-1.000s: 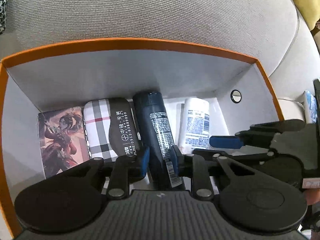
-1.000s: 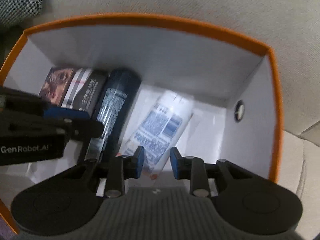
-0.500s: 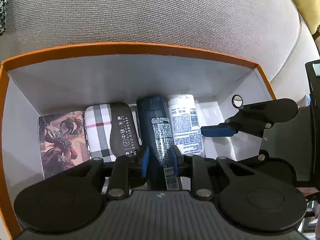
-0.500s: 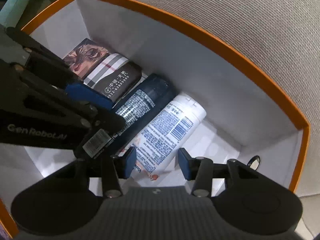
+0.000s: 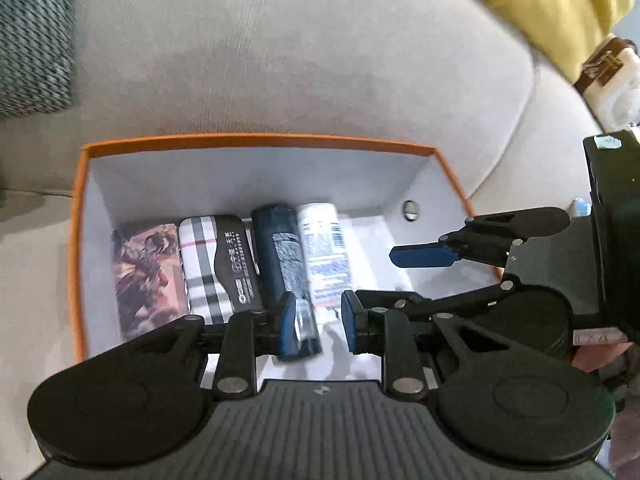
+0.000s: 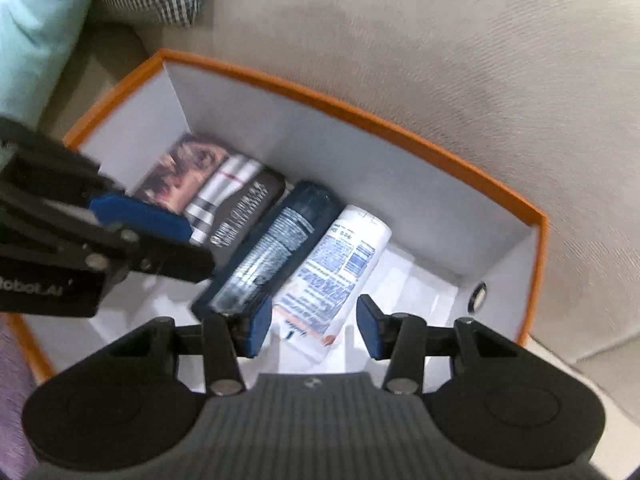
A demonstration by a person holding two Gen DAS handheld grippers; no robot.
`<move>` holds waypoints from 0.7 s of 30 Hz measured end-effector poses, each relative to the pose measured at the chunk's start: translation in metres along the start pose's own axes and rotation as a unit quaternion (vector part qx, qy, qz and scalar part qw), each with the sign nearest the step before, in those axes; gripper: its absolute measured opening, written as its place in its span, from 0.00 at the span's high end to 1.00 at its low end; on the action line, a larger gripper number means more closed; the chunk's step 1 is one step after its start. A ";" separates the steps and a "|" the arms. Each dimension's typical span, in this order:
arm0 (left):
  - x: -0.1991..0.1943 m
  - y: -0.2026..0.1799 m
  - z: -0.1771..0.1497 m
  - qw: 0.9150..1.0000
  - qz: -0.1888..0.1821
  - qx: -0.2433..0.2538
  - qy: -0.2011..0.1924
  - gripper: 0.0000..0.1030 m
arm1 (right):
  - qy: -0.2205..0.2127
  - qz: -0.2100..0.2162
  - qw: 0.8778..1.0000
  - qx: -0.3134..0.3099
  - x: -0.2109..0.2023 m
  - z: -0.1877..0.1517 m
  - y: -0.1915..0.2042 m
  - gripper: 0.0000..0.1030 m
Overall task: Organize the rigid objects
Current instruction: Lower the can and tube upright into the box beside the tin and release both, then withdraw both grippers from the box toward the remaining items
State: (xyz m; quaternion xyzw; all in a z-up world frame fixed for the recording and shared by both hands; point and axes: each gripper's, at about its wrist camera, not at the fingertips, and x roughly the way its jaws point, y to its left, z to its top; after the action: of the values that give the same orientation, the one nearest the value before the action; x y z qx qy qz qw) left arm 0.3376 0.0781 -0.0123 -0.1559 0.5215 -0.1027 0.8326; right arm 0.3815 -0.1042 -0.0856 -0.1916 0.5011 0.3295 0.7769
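Both grippers are backing away from the box (image 5: 76, 240), left gripper (image 5: 318, 322) and right gripper (image 6: 314, 326) parted wide, empty; ahead, the dark can (image 5: 280, 256) and white bottle (image 6: 336, 268) are lying side by side, liable to roll if clipped.

box (image 5: 76, 240) R floor bare (image 6: 420, 280) | L side packed: 4 items, bottle (image 6: 336, 268) outermost

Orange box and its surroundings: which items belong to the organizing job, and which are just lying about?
Job items:
orange box
picture card box
plaid case
dark blue bottle
white bottle

Lying about:
grey sofa cushion
yellow cushion
checked cushion
light blue cloth
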 end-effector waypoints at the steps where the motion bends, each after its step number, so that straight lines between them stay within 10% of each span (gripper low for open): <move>1: -0.008 -0.005 -0.004 1.000 -0.001 0.003 -0.007 0.73 | -0.009 0.000 1.000 0.005 -0.010 -0.003 0.004 0.53; 10: -0.094 -0.023 -0.086 1.000 0.001 0.001 -0.031 0.73 | -0.111 0.024 0.988 0.105 -0.090 -0.086 0.050 0.52; 21: -0.068 0.004 -0.217 0.995 0.060 -0.058 0.054 0.65 | -0.087 -0.019 0.966 0.243 -0.088 -0.224 0.117 0.46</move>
State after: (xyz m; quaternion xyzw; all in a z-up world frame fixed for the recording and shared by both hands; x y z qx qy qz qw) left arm 0.1127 0.0719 -0.0454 -0.1671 0.5794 -0.0306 0.7972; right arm 0.1284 -0.1902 -0.0972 0.0229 0.4926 0.1981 0.8471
